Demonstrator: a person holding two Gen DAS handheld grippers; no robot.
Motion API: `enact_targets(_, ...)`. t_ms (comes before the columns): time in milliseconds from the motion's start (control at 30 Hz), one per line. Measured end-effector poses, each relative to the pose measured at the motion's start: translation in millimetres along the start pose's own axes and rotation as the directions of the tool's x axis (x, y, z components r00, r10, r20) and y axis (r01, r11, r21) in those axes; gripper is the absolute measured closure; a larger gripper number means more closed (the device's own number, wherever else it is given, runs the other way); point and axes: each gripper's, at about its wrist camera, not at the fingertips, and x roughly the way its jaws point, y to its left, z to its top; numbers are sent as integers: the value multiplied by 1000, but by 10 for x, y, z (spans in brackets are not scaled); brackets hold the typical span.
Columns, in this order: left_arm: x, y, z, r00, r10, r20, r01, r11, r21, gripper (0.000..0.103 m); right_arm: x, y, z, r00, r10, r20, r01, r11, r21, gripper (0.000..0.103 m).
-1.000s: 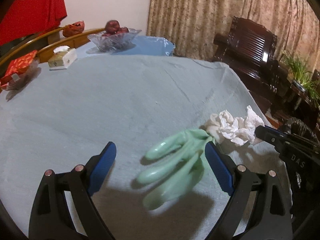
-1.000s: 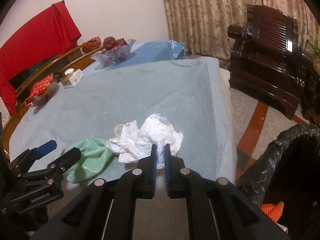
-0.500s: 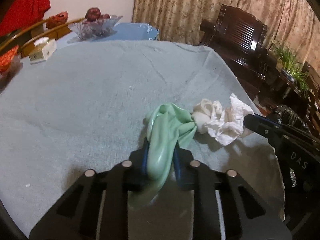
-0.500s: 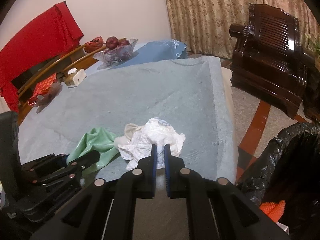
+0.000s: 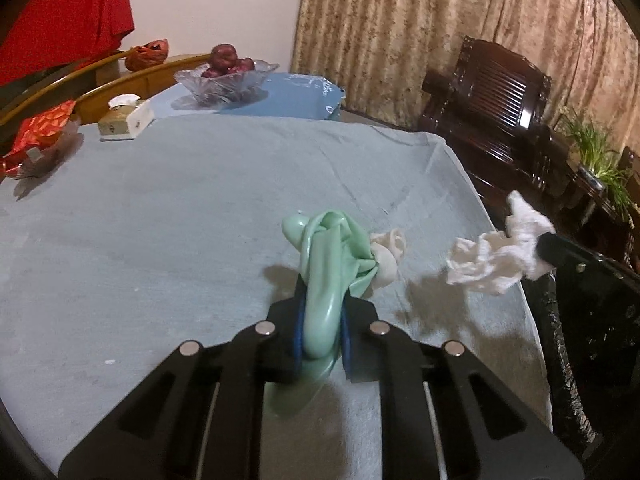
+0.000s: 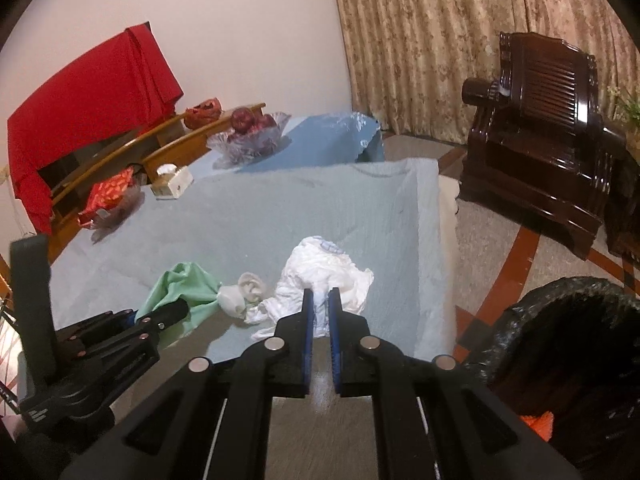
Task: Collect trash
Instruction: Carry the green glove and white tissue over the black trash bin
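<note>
My left claw [image 5: 320, 336] has just been closing and now pinches the limp, slick green glove [image 5: 332, 264] mid-body. My right claw [image 6: 319, 312] pinches feather-light crumpled tissue [image 6: 324, 276]; the bin [image 6: 568, 344] waits at three o'clock.

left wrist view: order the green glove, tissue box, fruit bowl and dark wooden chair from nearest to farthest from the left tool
1. green glove, clamped in the left tool
2. tissue box, far left of the table
3. fruit bowl, at the table's far edge
4. dark wooden chair, off the table to the right; too close to call with the fruit bowl
</note>
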Motion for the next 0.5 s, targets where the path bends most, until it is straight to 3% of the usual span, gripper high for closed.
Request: enact_targets(500, -697, -407, 170, 991, -77, 107, 73, 997, 39, 90, -668, -84, 51, 997, -20, 72, 21, 1000, -19, 95)
